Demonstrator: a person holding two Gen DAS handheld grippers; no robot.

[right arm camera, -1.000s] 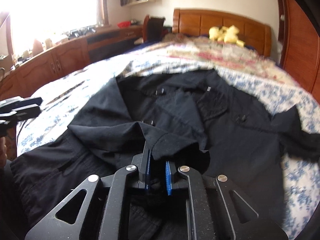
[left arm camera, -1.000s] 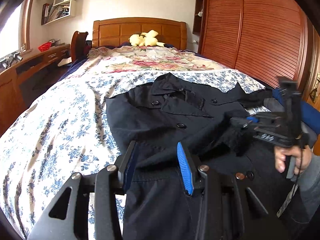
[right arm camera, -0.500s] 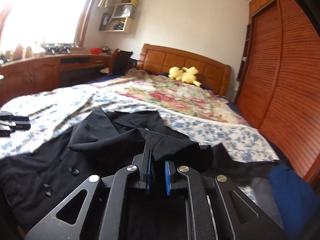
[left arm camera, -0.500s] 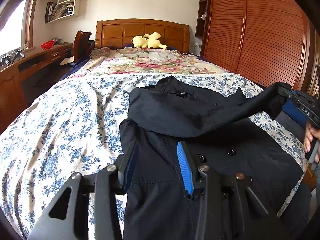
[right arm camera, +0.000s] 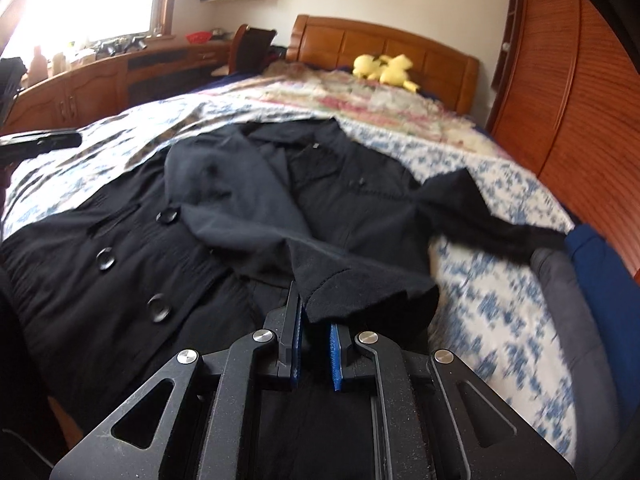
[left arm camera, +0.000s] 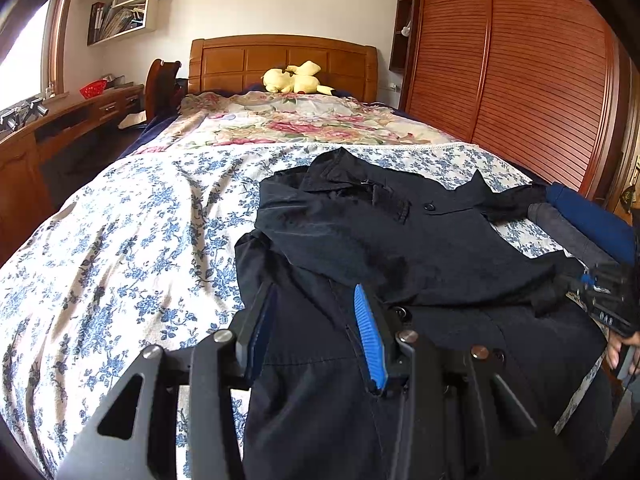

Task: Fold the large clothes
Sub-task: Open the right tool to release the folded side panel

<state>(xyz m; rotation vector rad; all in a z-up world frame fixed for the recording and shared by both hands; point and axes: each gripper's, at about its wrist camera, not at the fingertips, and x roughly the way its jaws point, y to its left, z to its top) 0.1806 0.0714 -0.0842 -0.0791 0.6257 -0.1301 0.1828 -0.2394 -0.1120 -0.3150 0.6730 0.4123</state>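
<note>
Black coat [left arm camera: 400, 248] (big buttons) flat on bed, sleeve folded across.

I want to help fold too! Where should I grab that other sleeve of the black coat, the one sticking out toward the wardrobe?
Probably grab the sleeve at its cuff end, near the folded grey and blue clothes. It lies flat and stretched out on the flowery bedspread, so come from that bed edge, pinch the cuff, and carry it across the black coat.

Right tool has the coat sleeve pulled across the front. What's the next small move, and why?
Probably lower the right tool and let go. Its pads are pinched on the cuff, and the sleeve already lies diagonally over the black coat front. The left tool stands open over the coat, gripping nothing, so nothing else holds the sleeve.
</note>
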